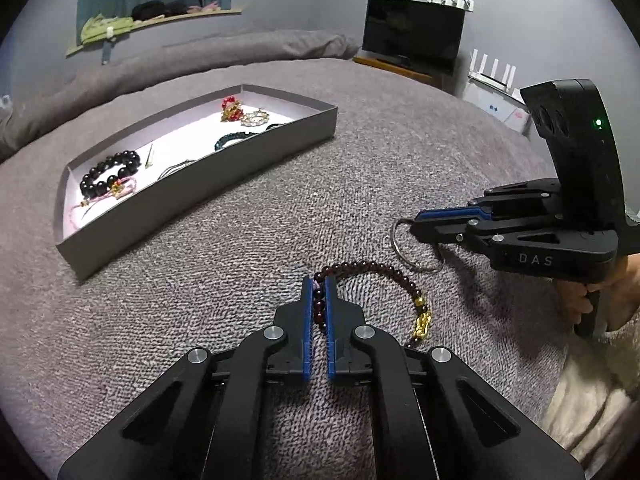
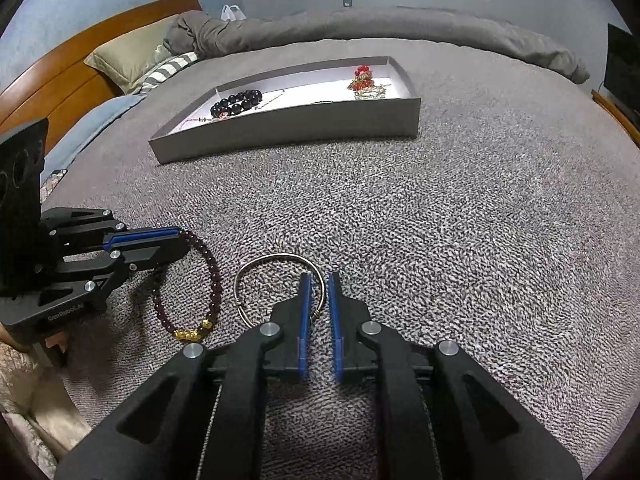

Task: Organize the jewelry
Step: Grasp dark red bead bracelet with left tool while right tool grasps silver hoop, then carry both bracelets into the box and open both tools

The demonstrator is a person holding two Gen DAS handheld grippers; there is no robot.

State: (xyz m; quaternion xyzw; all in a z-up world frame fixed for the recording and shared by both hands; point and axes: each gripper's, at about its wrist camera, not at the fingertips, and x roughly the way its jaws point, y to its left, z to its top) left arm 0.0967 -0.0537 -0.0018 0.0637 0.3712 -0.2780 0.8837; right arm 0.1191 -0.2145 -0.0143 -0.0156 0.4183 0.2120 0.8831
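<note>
Readable markings. The right gripper (image 1: 412,222), seen from the left wrist, bears the pale letters "DAS" on its black lower body. The left gripper (image 2: 182,240), seen from the right wrist, carries small pale lettering on its lower body, apparently "GenRobot.AI". A white box (image 1: 498,106) shows blue print, too small to read.

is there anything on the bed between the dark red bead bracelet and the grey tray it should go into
Nothing visible. Bare blanket lies between the dark red bead bracelet, gripped by the left hand-held gripper, and the grey tray. Only the tray's near wall has to be cleared.
</note>
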